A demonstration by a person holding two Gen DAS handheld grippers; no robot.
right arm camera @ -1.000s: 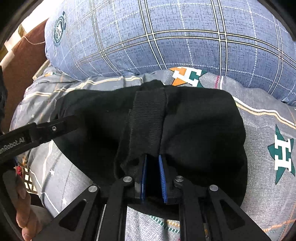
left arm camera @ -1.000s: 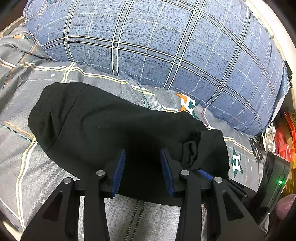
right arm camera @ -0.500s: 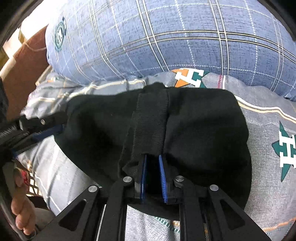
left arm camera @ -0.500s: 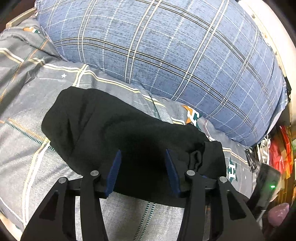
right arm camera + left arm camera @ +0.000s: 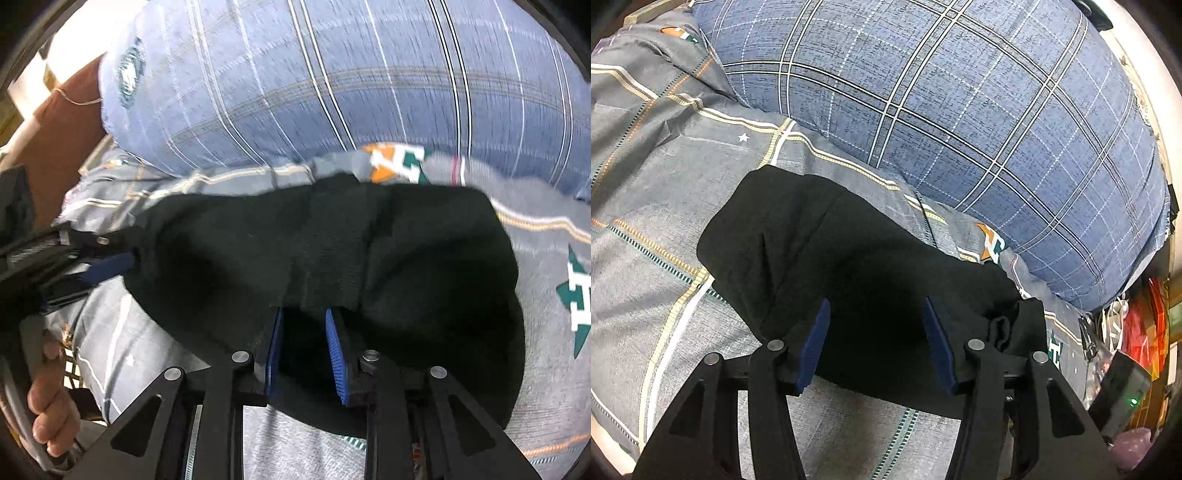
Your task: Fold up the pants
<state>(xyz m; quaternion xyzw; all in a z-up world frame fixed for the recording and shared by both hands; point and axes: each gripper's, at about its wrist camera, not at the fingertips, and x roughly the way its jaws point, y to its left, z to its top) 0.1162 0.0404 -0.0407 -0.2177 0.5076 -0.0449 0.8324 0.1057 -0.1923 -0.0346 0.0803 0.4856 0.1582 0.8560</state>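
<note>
1. The folded black pants (image 5: 871,280) are laid on the grey bedsheet (image 5: 665,177), just before the blue plaid pillow (image 5: 960,110)
2. The left gripper (image 5: 875,343) fingers are seen opening, released, over the pants
3. The right gripper (image 5: 304,350) fingers are opening around the pants' ribbed fold, grip loosened

The black pants (image 5: 871,266) lie folded into a compact, thick bundle on the grey striped bedsheet (image 5: 665,177), just in front of the big blue plaid pillow (image 5: 960,110) and apart from it by a narrow strip of sheet. The fabric is dark, matte and soft, with rounded edges and a few shallow creases. A ribbed band (image 5: 328,254) runs across the top layer toward the near edge, where the cloth bunches into a small pucker. The bundle sits flat, its long side parallel to the pillow
</note>
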